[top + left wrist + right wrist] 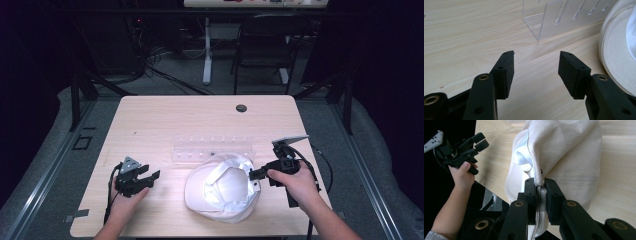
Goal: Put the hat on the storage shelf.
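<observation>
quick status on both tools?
Left tool: open, nothing between its pads, hovering over the table.
Right tool: closed on the edge of the white cap.

Bright tabletop, dark surroundings, soft high view

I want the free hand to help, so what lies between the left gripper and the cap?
Nothing visible: bare table lies between the open left gripper and the cap. The clear rack stands farther back, off that line. The right gripper already pinches the cap's edge.
</observation>
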Demonstrator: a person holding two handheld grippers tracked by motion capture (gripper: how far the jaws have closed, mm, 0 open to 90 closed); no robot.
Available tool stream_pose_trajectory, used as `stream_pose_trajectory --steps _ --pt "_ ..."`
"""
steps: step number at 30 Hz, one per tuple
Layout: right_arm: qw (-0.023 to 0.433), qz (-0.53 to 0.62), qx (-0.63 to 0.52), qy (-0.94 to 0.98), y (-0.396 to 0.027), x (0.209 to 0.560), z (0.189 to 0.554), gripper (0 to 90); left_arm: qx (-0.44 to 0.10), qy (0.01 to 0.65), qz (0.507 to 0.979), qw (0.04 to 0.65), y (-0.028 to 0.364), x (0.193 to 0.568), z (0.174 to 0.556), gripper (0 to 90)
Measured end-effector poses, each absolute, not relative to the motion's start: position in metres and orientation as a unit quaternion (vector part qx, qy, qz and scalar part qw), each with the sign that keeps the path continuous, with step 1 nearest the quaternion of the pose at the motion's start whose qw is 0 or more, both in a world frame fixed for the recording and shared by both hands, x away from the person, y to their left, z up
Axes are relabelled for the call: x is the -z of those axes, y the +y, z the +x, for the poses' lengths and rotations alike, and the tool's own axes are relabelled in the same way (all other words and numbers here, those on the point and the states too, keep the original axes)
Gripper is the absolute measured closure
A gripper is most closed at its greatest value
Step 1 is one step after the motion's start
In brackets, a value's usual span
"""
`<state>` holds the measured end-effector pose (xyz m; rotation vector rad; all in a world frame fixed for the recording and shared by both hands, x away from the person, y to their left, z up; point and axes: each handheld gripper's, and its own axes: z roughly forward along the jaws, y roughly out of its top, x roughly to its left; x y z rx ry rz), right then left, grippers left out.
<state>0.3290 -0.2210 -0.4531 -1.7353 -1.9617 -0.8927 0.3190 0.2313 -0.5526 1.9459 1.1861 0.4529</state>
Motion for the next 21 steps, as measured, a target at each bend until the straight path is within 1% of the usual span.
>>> stream_pose_trajectory --steps 7,11,21 --pt "0.169 -0.621 0.326 -0.693 -0.213 0.433 0.336 81.1 -0.180 0.464 0.772 0.396 0.230 0.553 0.319 47.4" --pt "0.168 -0.620 0.327 -0.694 -0.212 0.422 0.338 81.2 -0.180 0.463 0.772 0.395 0.229 0.553 0.319 47.7" --pt "0.152 -0.623 0.333 -0.691 -0.211 0.403 0.339 81.4 -0.182 0.462 0.773 0.394 0.228 0.553 0.319 47.8"
